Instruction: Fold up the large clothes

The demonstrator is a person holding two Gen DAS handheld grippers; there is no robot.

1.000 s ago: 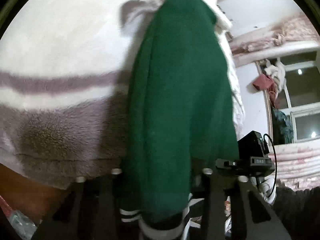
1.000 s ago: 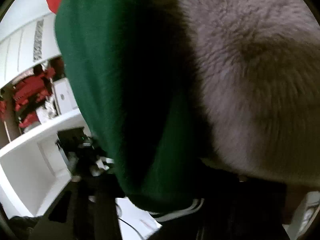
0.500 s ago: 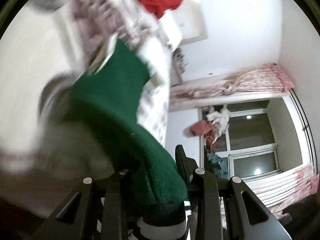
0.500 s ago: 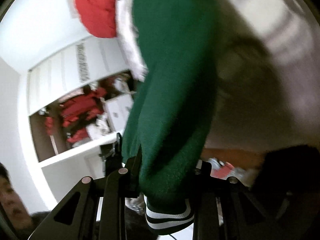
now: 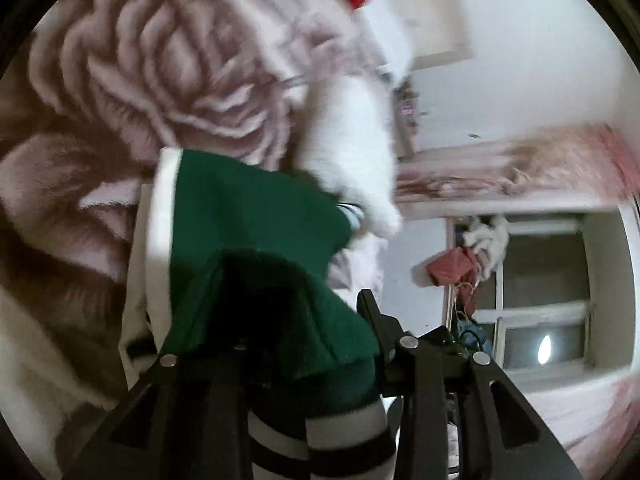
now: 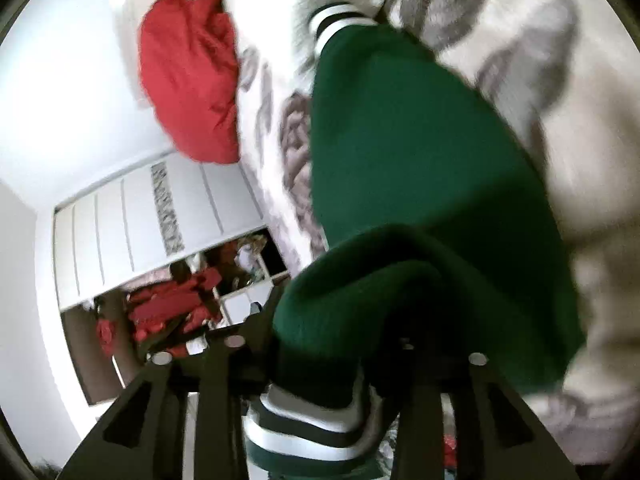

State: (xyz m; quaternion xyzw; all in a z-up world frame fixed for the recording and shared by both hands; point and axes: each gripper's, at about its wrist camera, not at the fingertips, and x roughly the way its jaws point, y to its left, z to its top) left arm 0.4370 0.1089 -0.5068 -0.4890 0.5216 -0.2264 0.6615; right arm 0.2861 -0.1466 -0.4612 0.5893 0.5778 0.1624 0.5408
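Green garment (image 5: pixel 256 216) bunches over both grippers' fingertips, hiding pad contact. Striped cuff (image 6: pixel 304 432) cut off at bottom edge. Blanket (image 5: pixel 120 120) motion-blurred. Wardrobe contents (image 6: pixel 168 308) too small to identify.

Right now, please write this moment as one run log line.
left gripper: opening, green garment between jaws | right gripper: opening, same garment | surface: floral blanket

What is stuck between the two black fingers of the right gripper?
The green garment: its bunched edge and striped cuff sit inside the opening right gripper, as the right wrist view shows.
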